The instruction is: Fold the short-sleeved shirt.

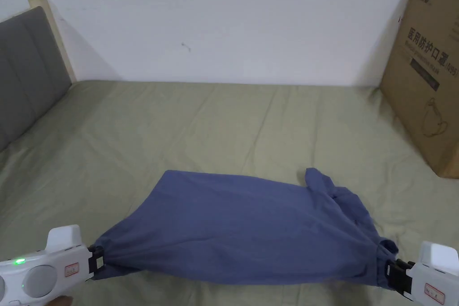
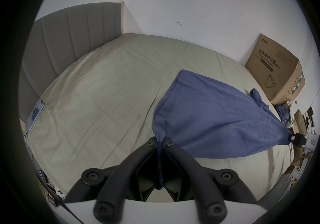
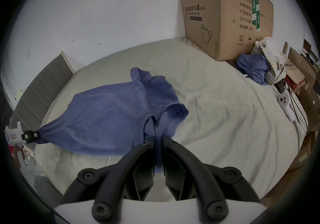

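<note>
- On the olive-green bed sheet (image 1: 224,118), the blue short-sleeved shirt (image 1: 242,226) lies stretched crosswise near the front edge, its far part resting on the sheet and its near edge lifted.
- Left gripper (image 1: 96,260): jaws closed on a bunched corner of the shirt at its hem end; in the left gripper view the cloth runs pinched between both jaws.
- Right gripper (image 1: 394,275): jaws closed on gathered fabric at the sleeve-and-collar end; the right gripper view shows the cloth clamped between both jaws.
- Cardboard box (image 1: 426,69) stands on the bed at the right, against the white wall (image 1: 224,20), well apart from the shirt.
- Grey headboard (image 1: 27,69) stands at the left.
</note>
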A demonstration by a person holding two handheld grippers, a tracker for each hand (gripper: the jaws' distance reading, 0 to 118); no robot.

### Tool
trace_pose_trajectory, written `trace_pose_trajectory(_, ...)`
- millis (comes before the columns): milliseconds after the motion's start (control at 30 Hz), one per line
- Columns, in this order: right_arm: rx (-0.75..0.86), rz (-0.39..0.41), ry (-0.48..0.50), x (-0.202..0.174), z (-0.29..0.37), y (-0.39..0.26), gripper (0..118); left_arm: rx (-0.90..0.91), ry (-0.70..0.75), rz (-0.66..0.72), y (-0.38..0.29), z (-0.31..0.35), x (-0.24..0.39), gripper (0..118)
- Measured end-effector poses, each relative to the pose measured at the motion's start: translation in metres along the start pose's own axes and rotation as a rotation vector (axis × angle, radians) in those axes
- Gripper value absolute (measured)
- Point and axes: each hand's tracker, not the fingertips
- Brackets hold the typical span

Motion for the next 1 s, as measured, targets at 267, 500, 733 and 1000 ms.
trace_pose_trajectory(267, -0.032, -0.003, -0.007, -0.002, 0.038, -0.05, 7, -0.024, 0.028, -0.011, -0.052, 0.038, -0.017, 1)
trace_pose_trajectory(500, -0.111, 0.021, -0.04, 0.005, 0.035, -0.087, 7, -0.106, 0.074, -0.016, -0.089, 0.037, -0.024, 1)
trace_pose_trajectory(733, -0.222, 0.074, -0.12, 0.006, -0.002, -0.102, 7, -0.206, 0.125, -0.049, -0.102, 0.005, -0.016, 3)
trace_pose_trajectory(1000, -0.091, 0.135, -0.157, -0.01, 0.028, -0.07, 68, -0.14, 0.084, 0.014, -0.077, 0.022, 0.006, 97)
